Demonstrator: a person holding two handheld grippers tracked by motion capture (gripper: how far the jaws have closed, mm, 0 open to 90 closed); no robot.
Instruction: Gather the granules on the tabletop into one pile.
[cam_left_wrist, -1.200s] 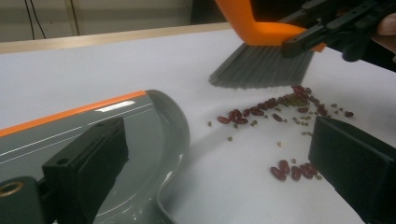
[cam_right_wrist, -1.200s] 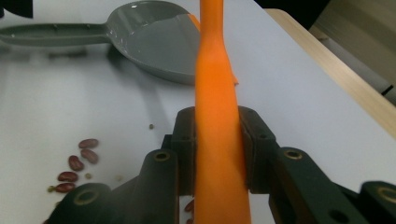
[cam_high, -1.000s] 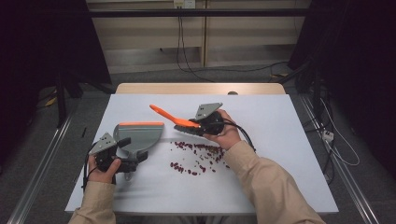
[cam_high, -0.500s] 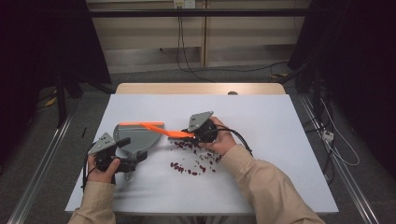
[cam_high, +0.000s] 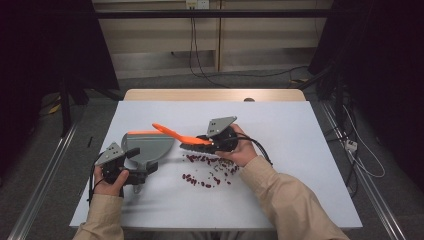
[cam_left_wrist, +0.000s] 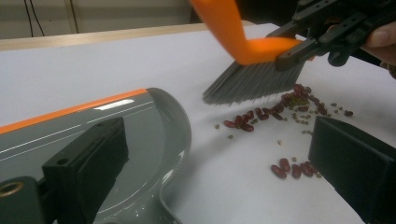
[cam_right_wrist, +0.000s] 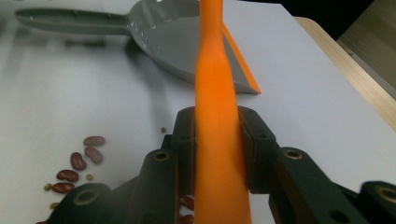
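Observation:
A grey dustpan (cam_high: 147, 145) with an orange lip lies at the left of the white table. Its handle runs toward my left gripper (cam_high: 142, 172), which is open, with the handle low between its wide jaws. In the left gripper view the dustpan (cam_left_wrist: 93, 126) lies under the left jaw. My right gripper (cam_high: 207, 141) is shut on the orange handle of a brush (cam_high: 175, 134). The grey bristles (cam_left_wrist: 252, 84) hang just over the red beans (cam_left_wrist: 280, 107). In the right gripper view the brush handle (cam_right_wrist: 215, 93) stands between the jaws, with the dustpan (cam_right_wrist: 187, 42) beyond.
Red beans (cam_high: 207, 167) and small green ones are scattered across the table's middle, right of the dustpan. The white table top (cam_high: 300, 150) is bare on its right half. A wooden edge (cam_high: 215, 94) runs along the back, with cables on the floor behind.
The right gripper swept the brush left toward the dustpan, then drew back a little to the right with the handle tilted up. The left gripper and dustpan stayed still.

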